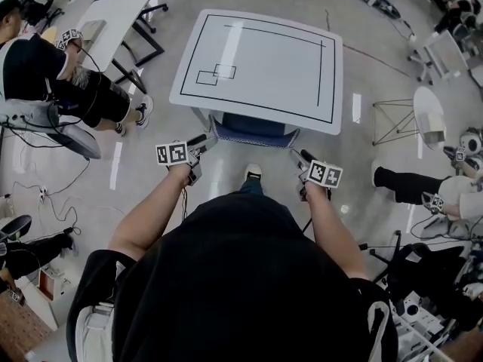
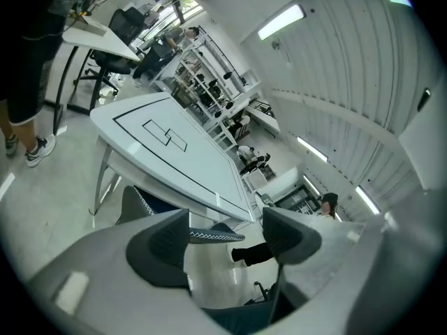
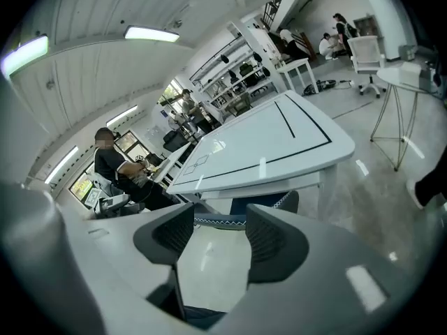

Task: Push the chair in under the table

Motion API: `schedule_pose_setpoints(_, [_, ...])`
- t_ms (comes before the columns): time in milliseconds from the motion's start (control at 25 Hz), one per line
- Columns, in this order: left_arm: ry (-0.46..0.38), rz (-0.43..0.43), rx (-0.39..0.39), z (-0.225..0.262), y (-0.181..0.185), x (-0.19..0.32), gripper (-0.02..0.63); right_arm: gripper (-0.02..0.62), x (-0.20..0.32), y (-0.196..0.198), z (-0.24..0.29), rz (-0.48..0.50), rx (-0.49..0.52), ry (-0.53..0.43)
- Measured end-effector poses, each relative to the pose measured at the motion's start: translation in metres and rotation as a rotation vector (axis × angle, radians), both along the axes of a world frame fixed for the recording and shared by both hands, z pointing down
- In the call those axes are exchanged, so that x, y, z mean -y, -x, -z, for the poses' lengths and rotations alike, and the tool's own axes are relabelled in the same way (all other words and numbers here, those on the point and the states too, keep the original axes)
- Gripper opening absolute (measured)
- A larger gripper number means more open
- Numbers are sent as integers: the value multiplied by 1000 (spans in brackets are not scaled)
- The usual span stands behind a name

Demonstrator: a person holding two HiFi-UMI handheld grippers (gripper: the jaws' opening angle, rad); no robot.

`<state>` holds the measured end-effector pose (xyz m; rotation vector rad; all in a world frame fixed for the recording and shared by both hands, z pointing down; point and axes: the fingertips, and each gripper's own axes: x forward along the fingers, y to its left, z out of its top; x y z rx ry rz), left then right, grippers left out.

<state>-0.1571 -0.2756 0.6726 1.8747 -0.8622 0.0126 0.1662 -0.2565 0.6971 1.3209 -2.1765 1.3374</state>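
The white worktop [image 1: 260,66] is covering the blue chair [image 1: 253,129]. I am holding the left gripper [image 1: 202,143] and right gripper [image 1: 300,159] partly open, each gripping nothing.

A glossy pale grey floor [image 1: 151,202] spreads across the room, with black cables [image 1: 45,194] trailing over it at the left. A white rectangular desk on black legs [image 1: 113,17] stands at the upper left, and a small round white side table on thin wire legs [image 1: 426,108] at the right. Open metal shelving racks [image 2: 209,93] line the far side under long fluorescent ceiling tubes [image 2: 283,21] and white ribbed panelling [image 2: 349,103].
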Motion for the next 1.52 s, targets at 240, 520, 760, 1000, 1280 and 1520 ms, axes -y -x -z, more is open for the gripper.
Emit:
schedule_pose_setpoints(240, [-72,14,-32,43,10,-1,330,264,-6,-1,43,39,-106,-142])
schedule_pose_setpoints(520, [-192,-16,10,80,16,-1,325,262,-11,12,96,55,-135,-264])
schedule_pose_setpoints(760, [-264,-87,-1,115,0,-11,325,262,-14,33,137,76,-116,-339])
schedule_pose_setpoints(1000, [-372,-159,21,151,-20,-10,324,258,-12,36,161,86,-167,-361])
schedule_pose_setpoints(1280, [-477,-241,113,175,-31,-10,304,256,-13,37,177,89,-208,-373])
schedule_pose_setpoints(1520, [-530,-267,176,183,-26,-11,260,256,-14,37,185,86,-220,-378])
